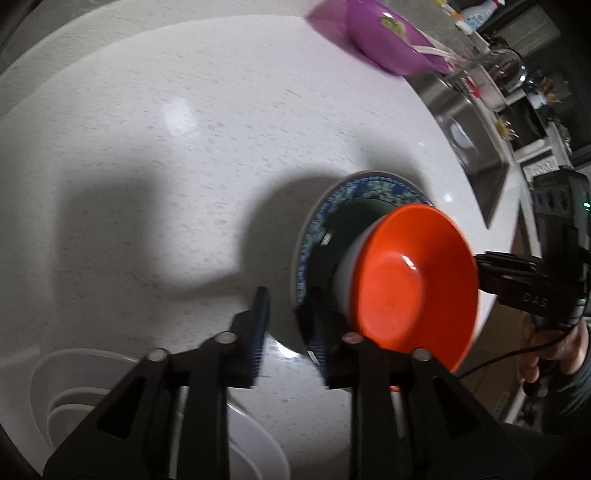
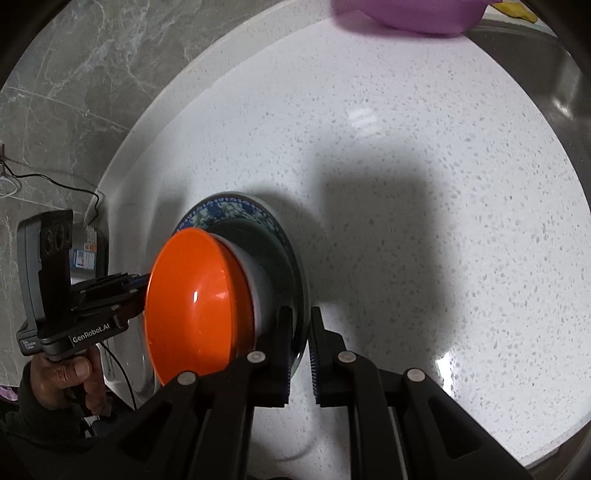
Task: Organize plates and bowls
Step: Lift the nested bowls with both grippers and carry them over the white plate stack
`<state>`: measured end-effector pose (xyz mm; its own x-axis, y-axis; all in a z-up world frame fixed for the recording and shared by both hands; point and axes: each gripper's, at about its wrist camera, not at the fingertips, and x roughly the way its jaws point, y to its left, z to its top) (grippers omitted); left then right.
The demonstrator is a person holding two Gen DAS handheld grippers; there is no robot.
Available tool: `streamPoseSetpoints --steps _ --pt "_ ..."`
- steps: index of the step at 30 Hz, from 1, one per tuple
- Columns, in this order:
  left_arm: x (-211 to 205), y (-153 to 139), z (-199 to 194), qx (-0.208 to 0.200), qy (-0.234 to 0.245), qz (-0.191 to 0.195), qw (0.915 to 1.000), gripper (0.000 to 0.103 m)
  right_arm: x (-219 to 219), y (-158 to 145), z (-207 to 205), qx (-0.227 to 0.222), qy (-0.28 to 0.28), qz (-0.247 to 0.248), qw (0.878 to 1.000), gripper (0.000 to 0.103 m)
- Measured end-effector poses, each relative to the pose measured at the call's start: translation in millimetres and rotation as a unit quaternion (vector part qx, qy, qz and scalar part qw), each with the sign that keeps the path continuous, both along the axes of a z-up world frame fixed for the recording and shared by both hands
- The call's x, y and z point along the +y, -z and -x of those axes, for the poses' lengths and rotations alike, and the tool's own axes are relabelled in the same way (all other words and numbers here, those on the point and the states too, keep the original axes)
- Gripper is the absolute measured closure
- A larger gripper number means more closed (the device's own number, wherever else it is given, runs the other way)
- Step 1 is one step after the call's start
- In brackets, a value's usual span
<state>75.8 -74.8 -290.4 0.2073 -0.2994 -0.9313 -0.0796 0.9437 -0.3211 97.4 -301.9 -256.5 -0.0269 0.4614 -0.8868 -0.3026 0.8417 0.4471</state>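
A white speckled stone tabletop fills both views, glossy enough to carry pale patches of glare and the hard dark shadows of the two tools. Near its front edge is a plate with a blue patterned rim and a dark centre, and an orange bowl with a white outside stands in it. Whether the plate rests flat on the stone or is tipped up cannot be told. The right gripper has its jaws drawn narrow with the plate's rim pinched between the pads. The left gripper has its jaws partly apart: the plate's opposite rim lies against one finger, while bare stone shows in the gap beside the other. At the far side of the tabletop sits a purple bowl, blurred, with a bit of green and something white inside. Beyond it to the right a stainless steel sink is sunk into the counter, and small bottles and other clutter too blurred to name line the far wall. A stack of white dishes lies at the near left of the left wrist view. The right wrist view shows a grey veined marble wall past the tabletop's left edge, with a thin black cable running along it, and the person's left hand around the tool's grip.
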Motion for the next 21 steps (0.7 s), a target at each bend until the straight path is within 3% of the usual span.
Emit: streamPoseSetpoints --steps 4,6,7,10,12,13,15,18,21 --pt "16.8 7.1 11.5 -0.001 -0.041 -0.001 0.9992 0.046 -2.6 -4.2 4.4 -0.051 -0.006 -0.013 0.999 0.091" --pt "20.6 8.7 14.5 0.0 -0.046 0.003 0.9989 0.046 -3.1 -4.6 6.9 -0.076 -0.005 -0.026 0.997 0.09" --pt "21.1 9.0 15.5 0.0 -0.043 0.002 0.9991 0.046 -6.4 -4.9 8.3 -0.083 -0.004 -0.028 0.996 0.084" --pt "20.6 12.0 15.1 -0.001 -0.041 -0.001 0.9992 0.046 -15.0 -4.4 11.9 -0.085 0.009 -0.044 0.995 0.082" --pt "19.2 11.7 11.7 -0.007 -0.035 -0.004 0.9994 0.046 -20.0 0.4 11.2 -0.071 0.013 -0.041 0.997 0.07" --pt "19.3 11.2 10.8 -0.009 -0.028 -0.006 0.9996 0.048 -24.4 3.3 8.4 -0.055 0.023 -0.04 0.997 0.063" --pt "16.4 9.1 9.5 -0.014 -0.017 -0.009 0.9997 0.049 -27.1 5.8 6.0 -0.035 0.032 -0.047 0.998 0.063" --pt "15.4 6.8 9.0 -0.02 -0.002 0.01 0.9997 0.067 -26.2 6.1 5.6 -0.028 0.031 -0.052 0.998 0.064" --pt "9.9 4.0 5.1 -0.02 0.017 0.017 0.9995 0.078 -17.2 1.8 7.5 -0.023 0.007 -0.074 0.997 0.091"
